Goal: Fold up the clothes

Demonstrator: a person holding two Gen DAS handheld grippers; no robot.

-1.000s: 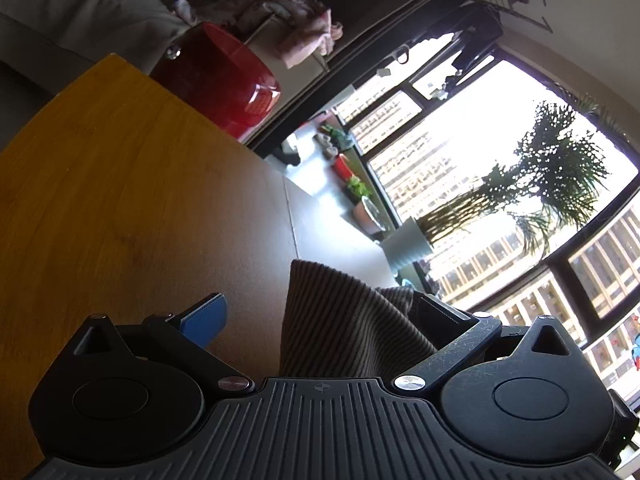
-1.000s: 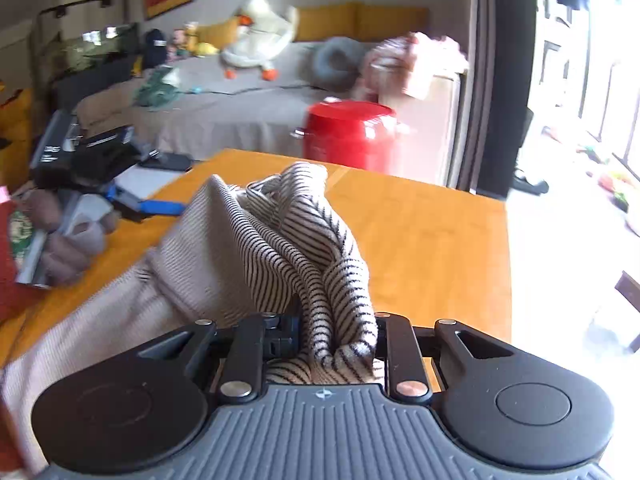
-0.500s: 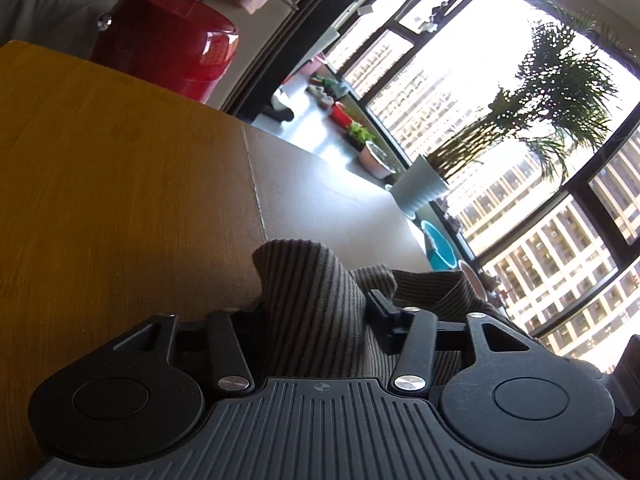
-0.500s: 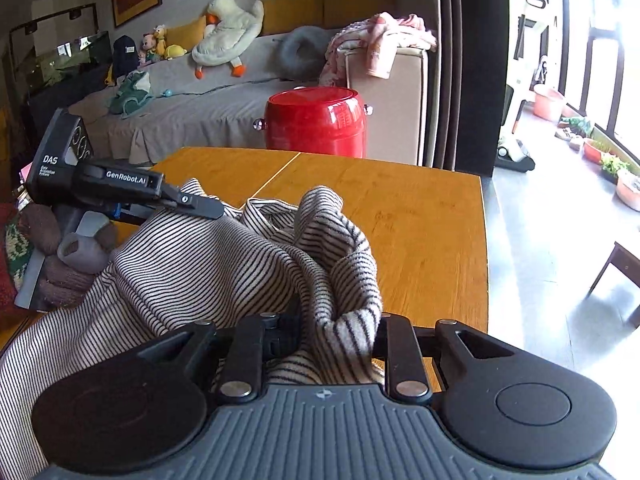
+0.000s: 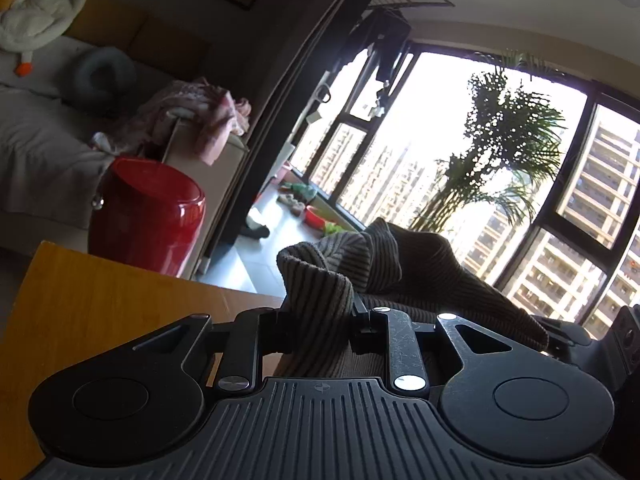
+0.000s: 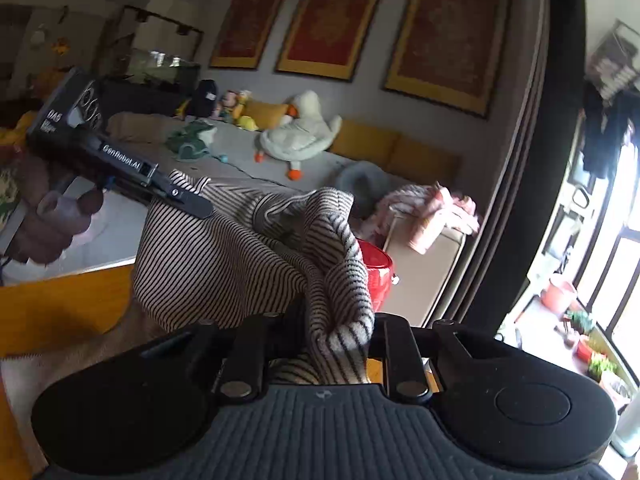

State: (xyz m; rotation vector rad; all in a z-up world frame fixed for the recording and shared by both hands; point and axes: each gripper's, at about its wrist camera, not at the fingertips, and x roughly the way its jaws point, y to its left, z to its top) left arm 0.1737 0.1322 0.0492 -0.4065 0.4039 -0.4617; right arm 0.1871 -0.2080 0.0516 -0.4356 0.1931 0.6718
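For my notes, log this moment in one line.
left hand-held gripper: closing on striped garment | right hand-held gripper: shut on garment | garment: lifted above table

Daylight floods through the window [image 5: 472,184], blown out white. Room beside it dim. Fisheye bending at edges; slight blur.

Both wrist cams sit right behind their jaws, close on bunched striped garment [image 5: 320,300]. Left faces the balcony window [image 5: 460,168]; right faces the sofa wall. Shared: red stool [image 5: 148,212], wooden table [image 5: 100,308], plush goose [image 6: 300,132].
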